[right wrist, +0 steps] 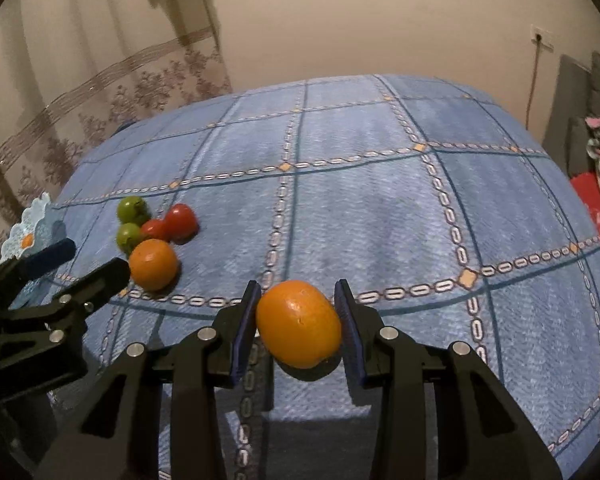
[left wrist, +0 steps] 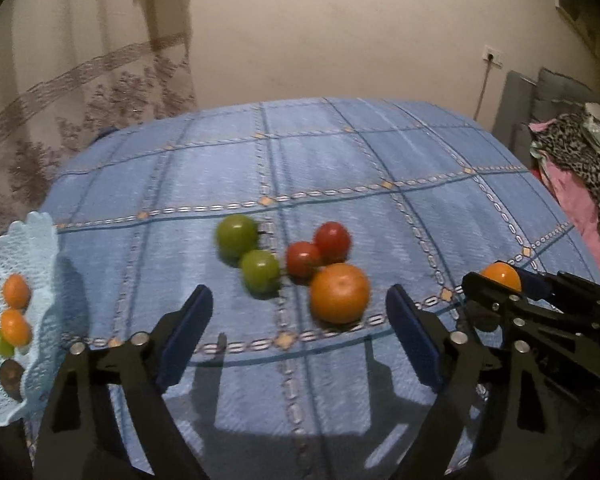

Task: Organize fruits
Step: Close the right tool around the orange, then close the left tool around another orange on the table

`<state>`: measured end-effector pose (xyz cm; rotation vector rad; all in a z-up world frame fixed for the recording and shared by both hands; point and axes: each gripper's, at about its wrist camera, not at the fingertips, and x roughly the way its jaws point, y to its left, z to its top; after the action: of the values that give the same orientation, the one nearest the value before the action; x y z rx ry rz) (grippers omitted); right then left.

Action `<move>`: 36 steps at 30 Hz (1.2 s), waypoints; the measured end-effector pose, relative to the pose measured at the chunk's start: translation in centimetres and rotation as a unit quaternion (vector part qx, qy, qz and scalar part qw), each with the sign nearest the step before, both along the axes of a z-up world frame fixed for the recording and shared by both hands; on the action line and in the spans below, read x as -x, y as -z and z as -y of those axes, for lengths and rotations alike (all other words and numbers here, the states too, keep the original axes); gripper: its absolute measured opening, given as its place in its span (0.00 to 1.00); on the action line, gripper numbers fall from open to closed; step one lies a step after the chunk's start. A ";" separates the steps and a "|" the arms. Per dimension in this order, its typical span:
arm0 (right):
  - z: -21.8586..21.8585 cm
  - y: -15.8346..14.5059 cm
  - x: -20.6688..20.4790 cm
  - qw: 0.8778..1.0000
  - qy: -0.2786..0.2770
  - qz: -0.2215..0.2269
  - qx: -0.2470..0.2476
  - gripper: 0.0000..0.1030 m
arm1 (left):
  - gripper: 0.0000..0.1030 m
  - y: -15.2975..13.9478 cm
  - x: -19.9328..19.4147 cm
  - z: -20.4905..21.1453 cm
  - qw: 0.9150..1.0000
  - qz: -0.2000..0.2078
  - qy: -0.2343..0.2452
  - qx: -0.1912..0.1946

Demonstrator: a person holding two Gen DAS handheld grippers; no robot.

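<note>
Right wrist view: the right gripper (right wrist: pixel 298 320) has an orange (right wrist: pixel 299 323) between its two blue pads. The left pad (right wrist: pixel 246 322) touches or all but touches the fruit's side, while a thin gap shows at the right pad; whether the grip is firm cannot be told. The orange's long axis runs slantwise across the fingers, from upper left to lower right. A shadow under it suggests it sits on or just above the blue checked tablecloth (right wrist: pixel 380 200).

Left wrist view: the left gripper (left wrist: pixel 300 320) has its fingers spread wide and holds nothing. A second orange (left wrist: pixel 339 293) lies just ahead of it, slightly right of centre between the fingertips, resting on the cloth. Beyond it sit two red tomatoes (left wrist: pixel 320 250) touching each other and two green fruits (left wrist: pixel 246 252) side by side, all in one tight cluster. The left gripper is the nearer one to this cluster.

The lace-edged blue basket (left wrist: pixel 32 232) stands at the far left of the table, well apart from the right gripper, so the likely carry runs leftward across the cluster. It is cut off by the frame edge; two small orange fruits and something green show inside, the rest indistinct. In the left wrist view the held orange is mostly hidden by the right gripper's fingers. Motion blur softens the fruit outlines.
</note>
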<state>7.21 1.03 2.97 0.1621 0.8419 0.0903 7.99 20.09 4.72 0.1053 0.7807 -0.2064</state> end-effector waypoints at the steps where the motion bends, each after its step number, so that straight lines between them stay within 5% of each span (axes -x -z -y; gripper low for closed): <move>1: 0.0 0.0 -0.1 1.000 0.003 -0.001 -0.002 0.37 | 0.80 0.1 -0.1 0.3 1.000 -0.002 0.002 -0.001; 8: 0.4 0.0 -0.1 1.000 0.011 0.004 -0.006 0.37 | 0.70 1.6 -2.2 1.5 0.999 -0.036 -0.003 0.017; 20: -0.7 0.3 -0.1 1.000 0.000 0.008 0.001 0.37 | 0.57 1.8 -2.2 2.7 1.000 -0.011 -0.008 -0.016; 24: -0.9 0.5 0.0 1.000 -0.003 0.009 0.004 0.37 | 0.39 1.8 -1.8 2.7 1.000 -0.019 0.007 0.002; 36: -0.3 0.0 0.8 1.000 -0.005 0.021 -0.005 0.37 | 0.38 0.6 1.1 0.9 0.999 -0.017 -0.006 0.035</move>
<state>6.43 1.30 2.92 0.1654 0.8007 0.1071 6.93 19.16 4.16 0.0309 0.8077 -0.2244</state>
